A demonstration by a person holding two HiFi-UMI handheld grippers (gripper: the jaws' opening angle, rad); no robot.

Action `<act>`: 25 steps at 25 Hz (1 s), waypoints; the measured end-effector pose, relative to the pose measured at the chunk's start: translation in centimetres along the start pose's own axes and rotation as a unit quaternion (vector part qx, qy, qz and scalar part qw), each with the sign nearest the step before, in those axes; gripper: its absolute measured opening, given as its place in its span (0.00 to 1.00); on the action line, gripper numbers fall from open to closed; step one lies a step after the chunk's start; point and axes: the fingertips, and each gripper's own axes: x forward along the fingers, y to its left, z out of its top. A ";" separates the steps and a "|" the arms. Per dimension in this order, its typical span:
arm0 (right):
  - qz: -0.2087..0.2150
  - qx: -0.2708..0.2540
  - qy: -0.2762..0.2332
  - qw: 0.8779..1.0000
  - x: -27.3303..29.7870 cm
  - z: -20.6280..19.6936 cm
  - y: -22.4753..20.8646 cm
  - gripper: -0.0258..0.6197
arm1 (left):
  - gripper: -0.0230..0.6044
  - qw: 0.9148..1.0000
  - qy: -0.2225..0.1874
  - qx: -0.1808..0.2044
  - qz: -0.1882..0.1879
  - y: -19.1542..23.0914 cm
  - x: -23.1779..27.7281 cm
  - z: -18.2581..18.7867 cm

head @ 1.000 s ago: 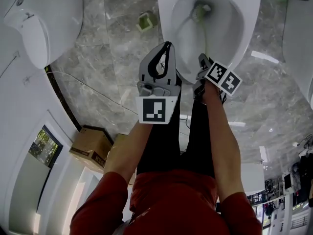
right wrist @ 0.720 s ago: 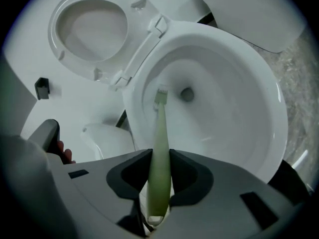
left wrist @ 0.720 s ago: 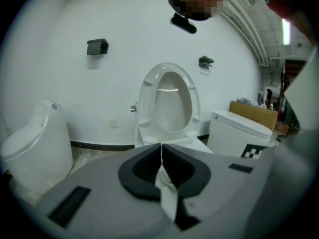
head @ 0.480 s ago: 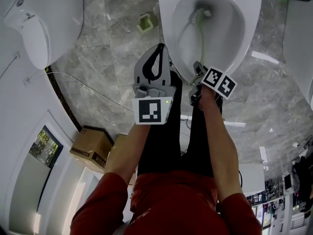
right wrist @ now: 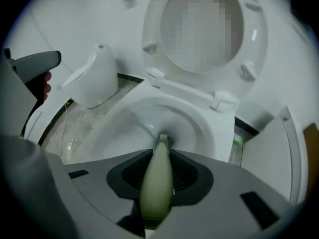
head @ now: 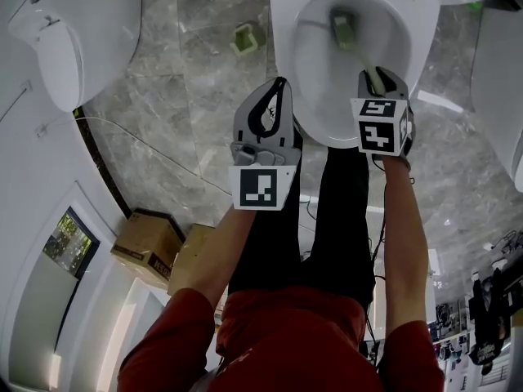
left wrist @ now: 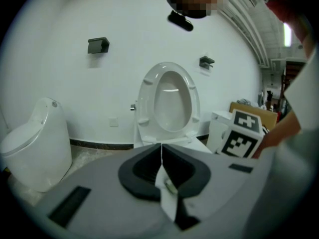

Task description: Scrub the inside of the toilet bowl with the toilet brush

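Boxes (head: 147, 243) and green holder (head: 243, 37) sit aside; right tongs (right wrist: 160, 154) clamp toilet brush (head: 343, 27) in toilet bowl (head: 315, 68); left tongs (left wrist: 161, 151) closed, empty.

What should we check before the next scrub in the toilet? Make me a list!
1. Right claw gripping the toilet brush: ok, shut on the handle.
2. Brush head inside the toilet bowl: ok, low down in it.
3. Seat lifted out of the way: ok.
4. Left claw clear of the brush: ok, shut, empty, beside the bowl.
5. Whole bowl scrubbed: cannot tell.
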 end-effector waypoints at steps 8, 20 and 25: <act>-0.005 -0.138 0.032 0.990 4.9 3.5 0.4 0.20 | 0.03 1.000 -0.004 -0.011 0.014 1.0 0.2 -0.7; 0.002 -0.050 -0.008 0.999 1.3 5.5 0.8 0.20 | 0.03 1.000 -0.010 -0.013 0.017 1.3 0.3 -0.1; 0.001 0.169 0.028 0.985 3.7 3.8 -3.0 0.20 | 0.03 1.000 -0.017 0.000 0.008 0.6 0.6 1.0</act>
